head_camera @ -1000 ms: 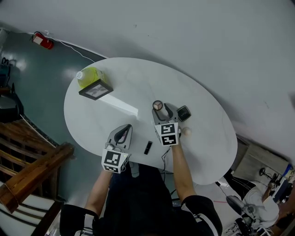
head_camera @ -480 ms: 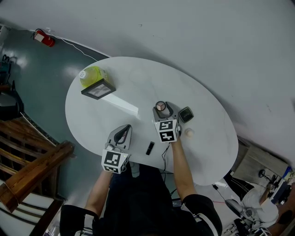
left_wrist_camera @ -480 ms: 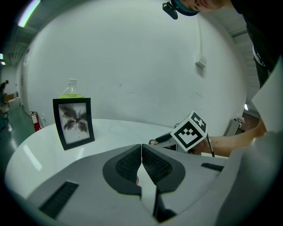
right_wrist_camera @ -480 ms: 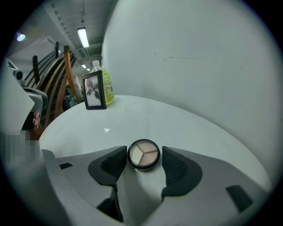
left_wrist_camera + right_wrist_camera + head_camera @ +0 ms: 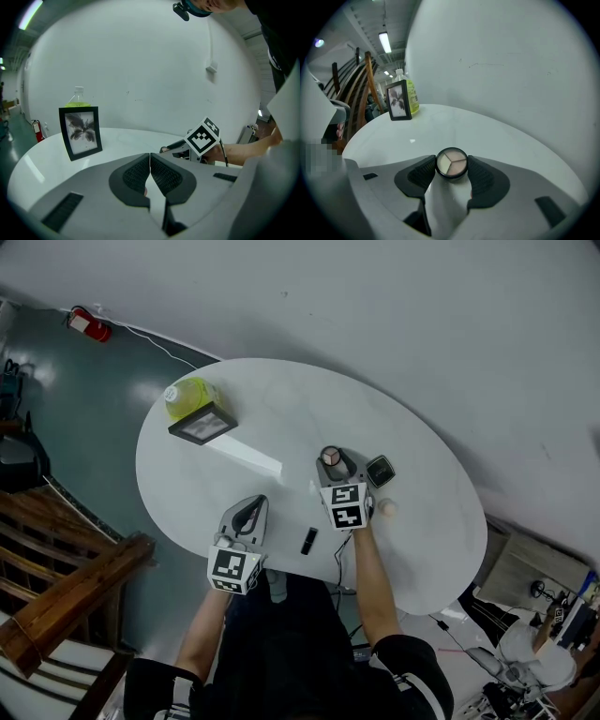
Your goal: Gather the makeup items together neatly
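A round compact with three pale shades [image 5: 451, 162] sits between the pads of my right gripper [image 5: 452, 171]. Both pads touch its sides while the jaws are closing. In the head view that compact [image 5: 330, 457] is at the tip of the right gripper [image 5: 334, 465], near the middle of the white table [image 5: 281, 399]. A dark square compact [image 5: 380, 471] lies just to its right, a small pale round item [image 5: 385, 508] beside the hand, and a short black tube [image 5: 307, 541] near the front edge. My left gripper [image 5: 247, 515] rests at the front edge, its pads [image 5: 138, 172] shut together on nothing.
A black photo frame [image 5: 202, 424] stands at the table's far left with a yellow-green bottle [image 5: 187, 396] behind it. In the left gripper view, the frame [image 5: 80, 132] and the right gripper's marker cube [image 5: 202, 137] show. A wooden stair rail [image 5: 66, 587] lies to the left below.
The right gripper, with the round compact between its pads, has edged slightly right toward the square compact. The left gripper has stayed where it was.
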A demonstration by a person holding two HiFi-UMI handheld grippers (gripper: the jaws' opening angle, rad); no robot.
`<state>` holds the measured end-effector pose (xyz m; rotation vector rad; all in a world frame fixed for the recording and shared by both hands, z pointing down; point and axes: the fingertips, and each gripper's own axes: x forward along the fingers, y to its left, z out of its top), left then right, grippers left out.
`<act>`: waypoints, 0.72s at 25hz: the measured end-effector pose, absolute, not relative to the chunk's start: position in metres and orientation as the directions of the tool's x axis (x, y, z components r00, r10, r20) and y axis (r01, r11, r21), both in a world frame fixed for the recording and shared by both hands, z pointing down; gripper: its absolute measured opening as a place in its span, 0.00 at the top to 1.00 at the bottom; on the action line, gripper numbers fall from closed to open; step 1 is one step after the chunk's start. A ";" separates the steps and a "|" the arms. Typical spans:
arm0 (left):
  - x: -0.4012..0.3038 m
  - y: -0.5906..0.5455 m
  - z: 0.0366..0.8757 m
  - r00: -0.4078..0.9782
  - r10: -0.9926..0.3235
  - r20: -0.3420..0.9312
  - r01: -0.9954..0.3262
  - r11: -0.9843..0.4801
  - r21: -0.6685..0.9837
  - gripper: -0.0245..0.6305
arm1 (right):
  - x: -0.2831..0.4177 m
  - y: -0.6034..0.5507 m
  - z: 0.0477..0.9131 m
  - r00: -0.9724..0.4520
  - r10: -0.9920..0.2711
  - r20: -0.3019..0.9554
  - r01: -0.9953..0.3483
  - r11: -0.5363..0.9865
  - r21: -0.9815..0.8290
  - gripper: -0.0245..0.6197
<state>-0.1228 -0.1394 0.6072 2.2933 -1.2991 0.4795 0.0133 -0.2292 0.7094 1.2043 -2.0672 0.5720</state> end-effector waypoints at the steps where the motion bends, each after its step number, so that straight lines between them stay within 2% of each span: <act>1: -0.124 -0.139 0.606 0.494 -0.708 0.505 -0.866 -0.450 0.216 0.93 | 0.015 -0.228 0.705 -0.349 -0.592 0.727 -0.879 0.475 -0.035 0.60; 18: -0.110 -0.111 0.574 0.605 -0.655 0.452 -0.784 -0.588 0.197 0.93 | 0.045 -0.166 0.617 -0.267 -0.718 0.642 -0.934 0.358 0.012 0.60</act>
